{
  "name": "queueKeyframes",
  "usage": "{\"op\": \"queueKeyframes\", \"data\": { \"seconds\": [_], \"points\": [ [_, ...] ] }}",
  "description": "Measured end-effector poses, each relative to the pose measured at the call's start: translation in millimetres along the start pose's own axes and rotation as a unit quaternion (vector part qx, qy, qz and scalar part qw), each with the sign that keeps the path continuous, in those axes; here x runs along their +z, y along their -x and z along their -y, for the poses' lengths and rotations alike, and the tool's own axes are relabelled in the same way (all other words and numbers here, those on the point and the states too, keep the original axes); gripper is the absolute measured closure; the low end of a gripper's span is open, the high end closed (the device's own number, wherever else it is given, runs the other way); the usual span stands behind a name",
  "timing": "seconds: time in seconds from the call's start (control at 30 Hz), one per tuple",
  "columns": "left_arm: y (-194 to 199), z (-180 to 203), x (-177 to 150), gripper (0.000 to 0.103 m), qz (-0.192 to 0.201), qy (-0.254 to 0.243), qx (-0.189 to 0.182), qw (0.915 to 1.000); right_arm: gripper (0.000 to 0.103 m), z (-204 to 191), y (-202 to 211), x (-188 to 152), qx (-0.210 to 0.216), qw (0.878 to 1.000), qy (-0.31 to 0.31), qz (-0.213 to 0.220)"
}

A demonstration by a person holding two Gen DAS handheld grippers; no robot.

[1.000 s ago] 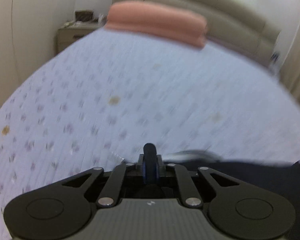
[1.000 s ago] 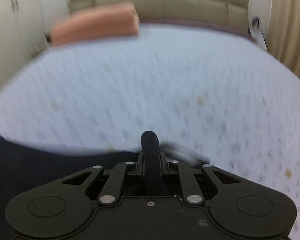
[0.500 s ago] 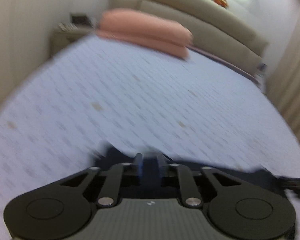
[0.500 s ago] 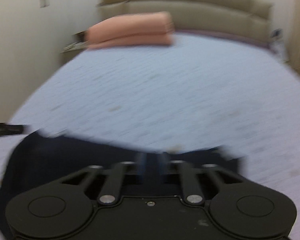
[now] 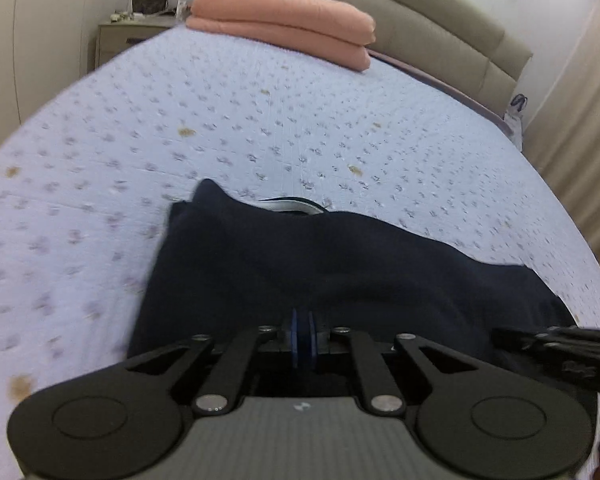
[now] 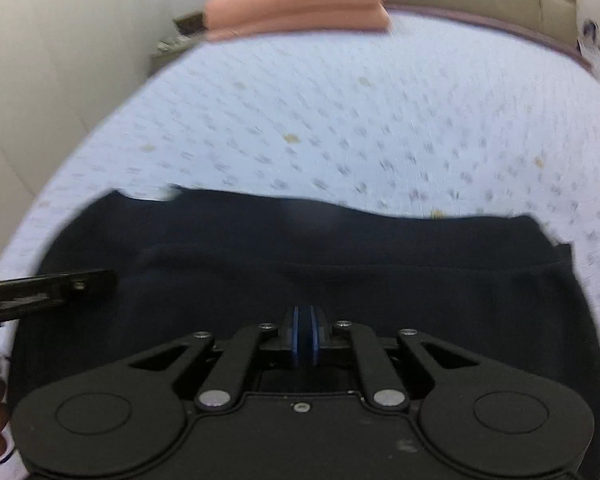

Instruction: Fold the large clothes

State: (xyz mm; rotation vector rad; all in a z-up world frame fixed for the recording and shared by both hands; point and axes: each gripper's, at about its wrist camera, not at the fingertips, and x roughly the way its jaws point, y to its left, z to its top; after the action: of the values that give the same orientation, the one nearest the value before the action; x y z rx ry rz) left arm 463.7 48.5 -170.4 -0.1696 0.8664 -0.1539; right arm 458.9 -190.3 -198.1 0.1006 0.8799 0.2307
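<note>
A dark navy garment (image 5: pixel 300 276) lies folded on the pale blue patterned bed (image 5: pixel 260 120), a white collar edge (image 5: pixel 292 205) showing at its far side. It also fills the near half of the right wrist view (image 6: pixel 340 272). My left gripper (image 5: pixel 302 334) is shut, its blue pads together at the garment's near edge. My right gripper (image 6: pixel 305 332) is shut likewise at the near edge. Whether either one pinches cloth is hidden. The right gripper shows at the right of the left wrist view (image 5: pixel 560 348); the left gripper shows at the left of the right wrist view (image 6: pixel 48 288).
A folded pink blanket (image 5: pixel 284 24) lies at the head of the bed against a beige headboard (image 5: pixel 440 40). A nightstand (image 5: pixel 128 36) stands at the far left by the wall. Curtains (image 5: pixel 588 120) hang on the right.
Both grippers have pulled back toward me from the far edge of the garment. The garment now lies folded over in front of them, with much more of it in view.
</note>
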Motion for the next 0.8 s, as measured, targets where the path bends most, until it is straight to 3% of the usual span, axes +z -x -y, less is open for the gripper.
{"op": "queueKeyframes", "data": {
  "seconds": [0.07, 0.13, 0.2, 0.33, 0.37, 0.4, 0.47, 0.53, 0.6, 0.7, 0.73, 0.8],
  "points": [
    [18, -6, -12, 0.093, -0.006, 0.005, 0.009, 0.9999, 0.094, -15, 7, -21, -0.003, 1.000, 0.011, -0.022],
    [26, -16, -29, 0.094, -0.025, 0.013, 0.018, 0.9994, 0.095, -23, -11, -46, -0.021, 0.997, 0.024, -0.064],
    [34, -24, -41, 0.094, -0.027, 0.028, 0.007, 0.9992, 0.095, -24, -26, -62, -0.030, 0.998, 0.031, -0.049],
    [57, -27, -39, 0.093, -0.008, 0.025, 0.000, 0.9997, 0.095, -25, -33, -51, -0.034, 0.997, 0.029, -0.056],
    [63, -31, -37, 0.085, 0.001, 0.031, 0.004, 0.9995, 0.095, -23, -32, -51, -0.029, 0.998, 0.025, -0.055],
    [68, -35, -33, 0.066, 0.010, 0.038, 0.014, 0.9991, 0.095, -20, -31, -52, -0.023, 0.998, 0.019, -0.053],
    [70, -46, -27, 0.044, 0.020, 0.055, 0.028, 0.9979, 0.095, -14, -29, -51, -0.014, 0.998, -0.001, -0.055],
    [70, -61, -23, 0.038, 0.022, 0.081, 0.036, 0.9958, 0.095, -11, -31, -48, -0.010, 0.998, -0.021, -0.060],
    [60, -79, -21, 0.032, 0.003, 0.104, 0.018, 0.9944, 0.094, -13, -32, -47, -0.012, 0.998, -0.025, -0.056],
    [25, -106, -25, 0.033, -0.062, 0.153, -0.054, 0.9848, 0.094, -16, -29, -50, -0.017, 0.999, -0.013, -0.047],
    [18, -113, -28, 0.033, -0.072, 0.173, -0.075, 0.9795, 0.094, -16, -30, -50, -0.018, 0.999, -0.012, -0.046],
    [18, -119, -32, 0.032, -0.062, 0.182, -0.095, 0.9767, 0.094, -14, -28, -53, -0.016, 0.999, -0.018, -0.048]
  ]
}}
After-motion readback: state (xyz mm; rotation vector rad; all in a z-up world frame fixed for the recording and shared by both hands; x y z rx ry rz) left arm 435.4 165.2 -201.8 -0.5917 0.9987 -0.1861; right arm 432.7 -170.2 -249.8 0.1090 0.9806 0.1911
